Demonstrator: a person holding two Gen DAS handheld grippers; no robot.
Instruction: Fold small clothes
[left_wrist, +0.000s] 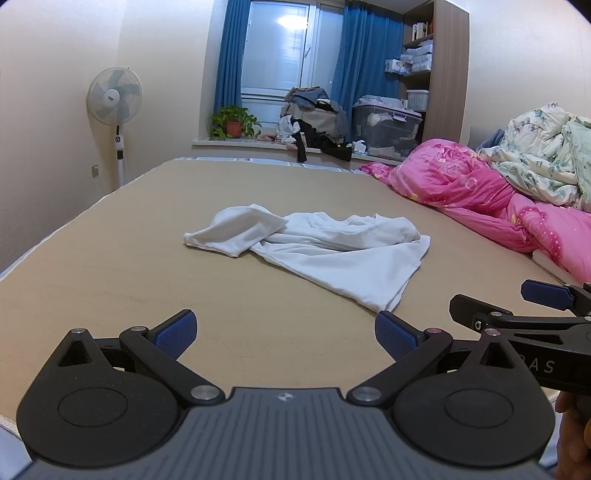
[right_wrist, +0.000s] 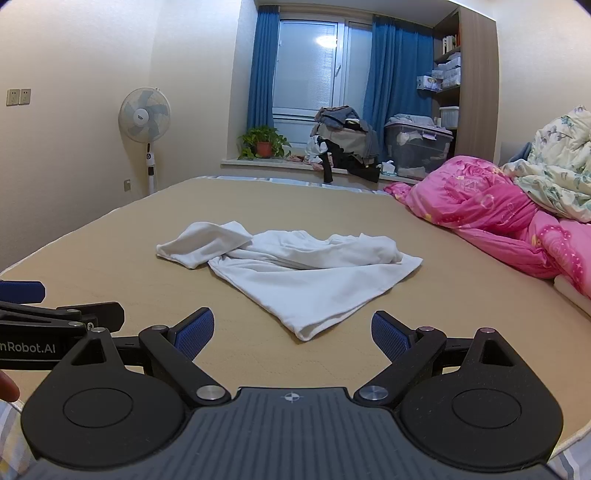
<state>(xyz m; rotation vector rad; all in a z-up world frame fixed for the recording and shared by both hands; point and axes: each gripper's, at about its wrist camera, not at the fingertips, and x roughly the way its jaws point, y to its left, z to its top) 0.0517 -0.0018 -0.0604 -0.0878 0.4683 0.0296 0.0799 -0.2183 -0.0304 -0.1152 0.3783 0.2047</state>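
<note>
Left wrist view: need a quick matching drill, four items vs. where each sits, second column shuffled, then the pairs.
Items:
1. white garment
2. fan
3. pink quilt
4. plant

Places:
A. on the window sill, below the left curtain
B. crumpled in the middle of the bed
C. on the floor by the left wall
D. bunched along the bed's right side

Pairs: 1-B, 2-C, 3-D, 4-A
</note>
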